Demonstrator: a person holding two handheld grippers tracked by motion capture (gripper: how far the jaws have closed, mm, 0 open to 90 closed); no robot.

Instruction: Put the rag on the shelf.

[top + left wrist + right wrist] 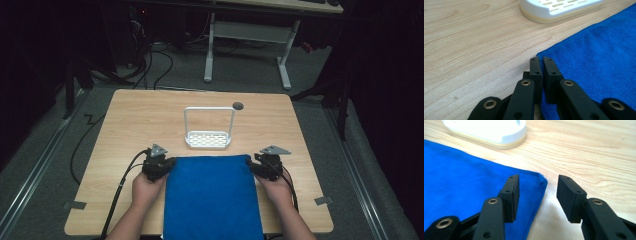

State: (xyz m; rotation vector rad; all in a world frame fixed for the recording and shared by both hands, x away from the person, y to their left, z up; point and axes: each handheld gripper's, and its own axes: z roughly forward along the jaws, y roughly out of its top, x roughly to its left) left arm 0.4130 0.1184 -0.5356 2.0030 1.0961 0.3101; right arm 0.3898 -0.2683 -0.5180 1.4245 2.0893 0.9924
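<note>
Blue cloth (pixel 212 197) spread flat at near edge of desk (pixel 125 120), reaching past that edge.

Left gripper (pixel 541 60) at far-left corner of cloth, jaws narrowed almost together on the cloth corner; right gripper (pixel 537 186) at far-right corner, jaws spread wide, cloth edge between them, not pinched. White slotted tray (pixel 208 140) with tall wire handle just beyond far edge of cloth, near desk centre, holding nothing.
</note>
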